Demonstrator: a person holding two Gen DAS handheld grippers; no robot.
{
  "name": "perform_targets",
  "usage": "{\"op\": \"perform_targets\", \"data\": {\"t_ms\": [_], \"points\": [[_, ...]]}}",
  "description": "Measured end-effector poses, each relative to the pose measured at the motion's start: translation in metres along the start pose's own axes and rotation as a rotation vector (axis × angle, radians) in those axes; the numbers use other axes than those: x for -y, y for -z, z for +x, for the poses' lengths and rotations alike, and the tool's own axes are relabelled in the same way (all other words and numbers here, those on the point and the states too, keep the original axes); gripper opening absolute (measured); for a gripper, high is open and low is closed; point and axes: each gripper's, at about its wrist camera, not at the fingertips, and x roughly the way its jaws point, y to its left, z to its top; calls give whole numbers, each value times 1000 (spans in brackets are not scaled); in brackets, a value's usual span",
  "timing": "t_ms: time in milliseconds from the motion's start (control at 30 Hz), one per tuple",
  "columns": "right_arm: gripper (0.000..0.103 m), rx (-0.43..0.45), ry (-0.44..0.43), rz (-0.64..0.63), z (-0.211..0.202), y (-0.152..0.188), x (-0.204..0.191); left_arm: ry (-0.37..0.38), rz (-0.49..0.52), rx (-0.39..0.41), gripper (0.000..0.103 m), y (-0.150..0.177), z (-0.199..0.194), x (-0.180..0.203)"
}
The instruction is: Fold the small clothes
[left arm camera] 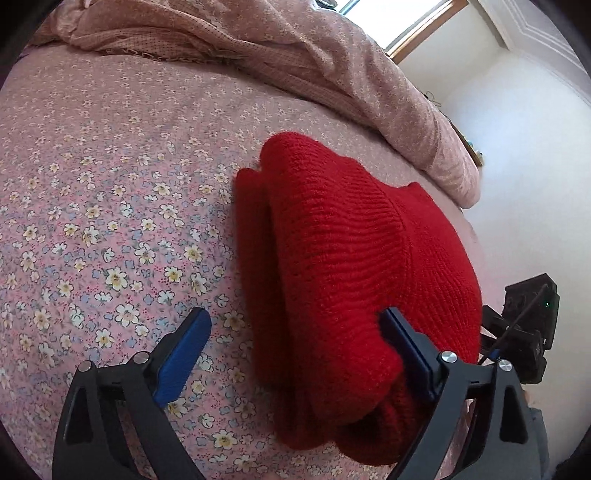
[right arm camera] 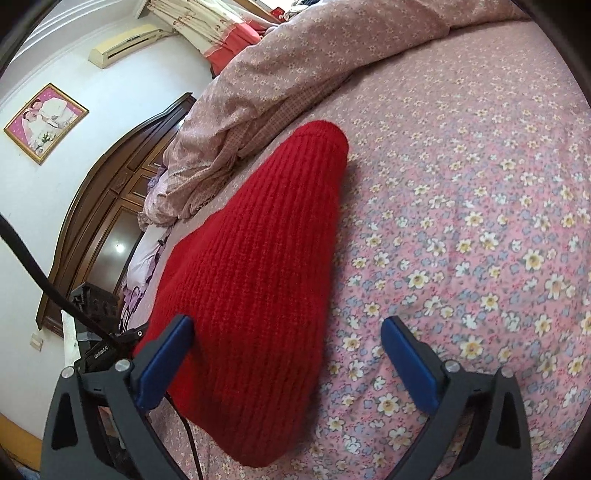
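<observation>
Left wrist: red knit (left arm camera: 343,258) partly cropped

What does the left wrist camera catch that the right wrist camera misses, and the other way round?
Only the left wrist view shows a bright window at the top and the layered folded edge of the red knitted garment.

Only the right wrist view shows a framed picture, a wall air conditioner, a dark wooden headboard and curtains.

Both show the red garment lying folded on the floral bedsheet, the bunched quilt behind it, and an open gripper: left gripper, right gripper.
</observation>
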Motion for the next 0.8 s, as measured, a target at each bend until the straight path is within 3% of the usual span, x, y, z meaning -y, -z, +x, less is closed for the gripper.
{"op": "perform_targets", "data": {"t_ms": [167,333,800], "points": [[103,-55,-21,-41,15,2,-12,132,-42,-56,89,3,3,0],[103,-57,-19,-59,21,6,-19,113,-38,-57,93,0,9,10],[103,-21,-156,50,32,-14,-6,159,-41,-27,98,-16,20,23]]}}
